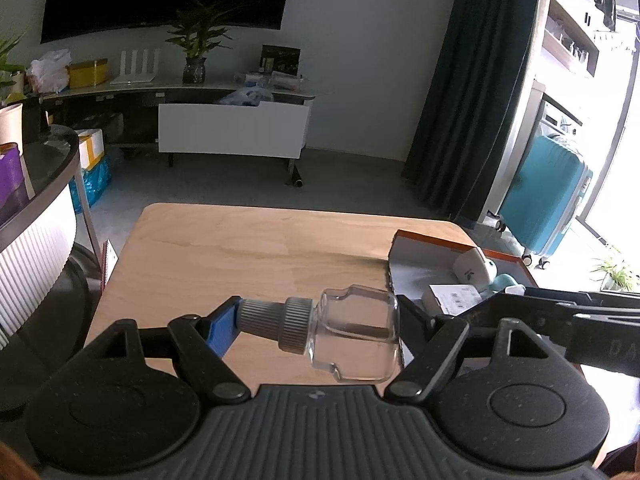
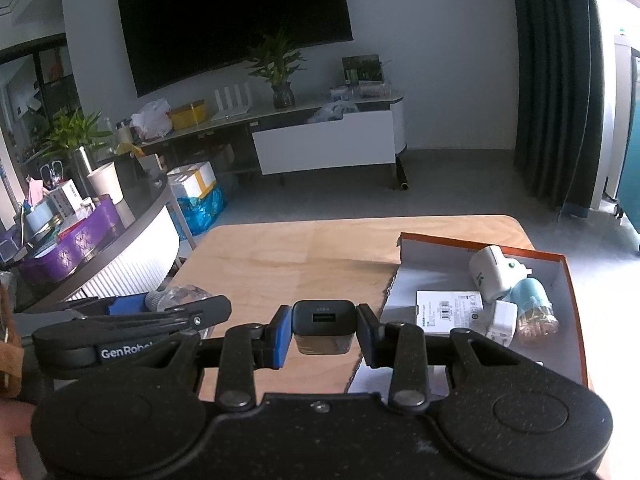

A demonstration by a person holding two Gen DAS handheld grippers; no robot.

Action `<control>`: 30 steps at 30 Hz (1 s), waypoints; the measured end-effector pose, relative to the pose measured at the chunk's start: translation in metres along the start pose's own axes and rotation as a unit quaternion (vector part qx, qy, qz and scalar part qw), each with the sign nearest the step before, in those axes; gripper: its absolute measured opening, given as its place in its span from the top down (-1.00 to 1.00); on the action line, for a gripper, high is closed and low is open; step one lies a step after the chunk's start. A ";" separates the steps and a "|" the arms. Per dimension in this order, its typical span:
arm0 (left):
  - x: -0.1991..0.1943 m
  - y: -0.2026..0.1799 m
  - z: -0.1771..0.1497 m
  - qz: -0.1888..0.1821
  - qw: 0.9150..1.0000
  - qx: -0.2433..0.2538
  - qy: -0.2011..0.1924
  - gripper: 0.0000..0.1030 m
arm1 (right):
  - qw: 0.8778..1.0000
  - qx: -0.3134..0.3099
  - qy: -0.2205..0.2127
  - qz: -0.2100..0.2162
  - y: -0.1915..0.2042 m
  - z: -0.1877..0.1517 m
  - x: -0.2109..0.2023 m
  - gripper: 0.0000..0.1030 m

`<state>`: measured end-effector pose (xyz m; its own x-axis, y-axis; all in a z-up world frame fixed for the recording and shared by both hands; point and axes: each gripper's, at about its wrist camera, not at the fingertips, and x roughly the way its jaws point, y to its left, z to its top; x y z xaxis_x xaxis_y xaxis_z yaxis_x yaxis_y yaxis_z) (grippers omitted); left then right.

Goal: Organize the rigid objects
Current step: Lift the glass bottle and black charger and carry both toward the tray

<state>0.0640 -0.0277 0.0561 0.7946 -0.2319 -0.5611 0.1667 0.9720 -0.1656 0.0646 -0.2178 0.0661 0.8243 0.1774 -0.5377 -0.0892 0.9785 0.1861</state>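
My left gripper (image 1: 318,328) is shut on a clear glass bottle (image 1: 354,334) with a grey screw cap, held sideways above the wooden table (image 1: 248,252). My right gripper (image 2: 323,330) is shut on a black USB charger (image 2: 323,326) above the table's front edge. An orange-rimmed open box (image 2: 560,264) lies at the table's right, holding a white plug adapter (image 2: 490,276), a white charger (image 2: 502,322), a pale blue item (image 2: 532,300) and a labelled white card (image 2: 448,310). The box also shows in the left wrist view (image 1: 424,240). The left gripper (image 2: 160,312) appears at the left of the right wrist view.
A round counter (image 2: 132,220) with a purple tray stands left of the table. A TV console (image 2: 324,140) with plants lies across the floor. A teal suitcase (image 1: 548,196) stands by the dark curtain at the right.
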 end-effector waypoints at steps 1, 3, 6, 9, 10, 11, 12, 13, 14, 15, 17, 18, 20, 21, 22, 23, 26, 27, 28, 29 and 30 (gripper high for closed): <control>0.000 -0.001 0.000 -0.001 1.000 0.000 0.000 -0.57 | 1.000 0.000 -0.001 -0.001 0.000 0.000 -0.002 0.17; -0.001 -0.002 0.000 -0.004 1.000 0.000 0.000 -0.57 | 1.000 0.000 -0.004 -0.004 -0.002 -0.001 -0.006 0.17; -0.002 -0.007 0.000 -0.007 1.000 0.004 -0.001 -0.57 | 1.000 0.002 -0.006 -0.007 -0.004 -0.002 -0.010 0.17; -0.002 -0.011 -0.002 -0.011 1.000 0.007 0.000 -0.57 | 1.000 0.006 -0.008 -0.010 -0.007 -0.003 -0.015 0.17; -0.002 -0.013 -0.002 -0.013 1.000 0.008 0.001 -0.57 | 1.000 0.006 -0.009 -0.011 -0.008 -0.003 -0.016 0.17; -0.002 -0.015 -0.002 -0.012 1.000 0.010 0.001 -0.57 | 1.000 0.007 -0.009 -0.013 -0.009 -0.003 -0.018 0.17; -0.002 -0.016 -0.002 -0.013 1.000 0.011 0.001 -0.57 | 1.000 0.008 -0.011 -0.015 -0.010 -0.003 -0.019 0.17; -0.002 -0.017 -0.002 -0.014 1.000 0.011 0.001 -0.57 | 1.000 0.009 -0.012 -0.017 -0.012 -0.003 -0.021 0.17; -0.002 -0.018 -0.003 -0.015 1.000 0.011 0.002 -0.57 | 1.000 0.010 -0.013 -0.018 -0.013 -0.004 -0.023 0.17; -0.002 -0.019 -0.003 -0.017 1.000 0.012 0.002 -0.56 | 1.000 0.012 -0.014 -0.021 -0.015 -0.004 -0.025 0.17; -0.002 -0.022 -0.004 -0.019 1.000 0.015 0.004 -0.56 | 0.999 0.014 -0.015 -0.026 -0.019 -0.006 -0.027 0.17; -0.002 -0.024 -0.004 -0.020 1.000 0.015 0.004 -0.56 | 0.999 0.016 -0.015 -0.027 -0.021 -0.007 -0.029 0.17; -0.002 -0.027 -0.005 -0.023 1.000 0.017 0.005 -0.56 | 0.999 0.018 -0.015 -0.031 -0.024 -0.008 -0.031 0.17; -0.002 -0.028 -0.005 -0.024 1.000 0.017 0.005 -0.57 | 0.999 0.020 -0.016 -0.033 -0.026 -0.009 -0.032 0.17; -0.002 -0.030 -0.005 -0.025 0.999 0.018 0.006 -0.56 | 0.999 0.021 -0.016 -0.034 -0.028 -0.010 -0.033 0.17; -0.002 -0.032 -0.005 -0.027 0.999 0.020 0.006 -0.56 | 0.999 0.023 -0.016 -0.036 -0.029 -0.010 -0.034 0.17; -0.002 -0.037 -0.006 -0.031 0.999 0.023 0.008 -0.56 | 0.999 0.027 -0.018 -0.040 -0.033 -0.012 -0.037 0.17; -0.002 -0.038 -0.006 -0.033 0.999 0.024 0.008 -0.56 | 0.998 0.029 -0.019 -0.042 -0.035 -0.012 -0.039 0.17; -0.002 -0.040 -0.007 -0.034 0.999 0.024 0.009 -0.56 | 0.998 0.029 -0.020 -0.044 -0.037 -0.013 -0.039 0.17; -0.001 -0.041 -0.007 -0.036 0.999 0.025 0.009 -0.57 | 0.998 0.031 -0.020 -0.046 -0.038 -0.014 -0.041 0.17; -0.001 -0.042 -0.007 -0.038 0.999 0.025 0.010 -0.57 | 0.998 0.032 -0.021 -0.048 -0.039 -0.014 -0.042 0.17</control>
<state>0.0520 -0.0684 0.0580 0.7673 -0.3045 -0.5644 0.2552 0.9524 -0.1669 0.0260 -0.2622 0.0694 0.8498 0.0781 -0.5213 0.0254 0.9817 0.1885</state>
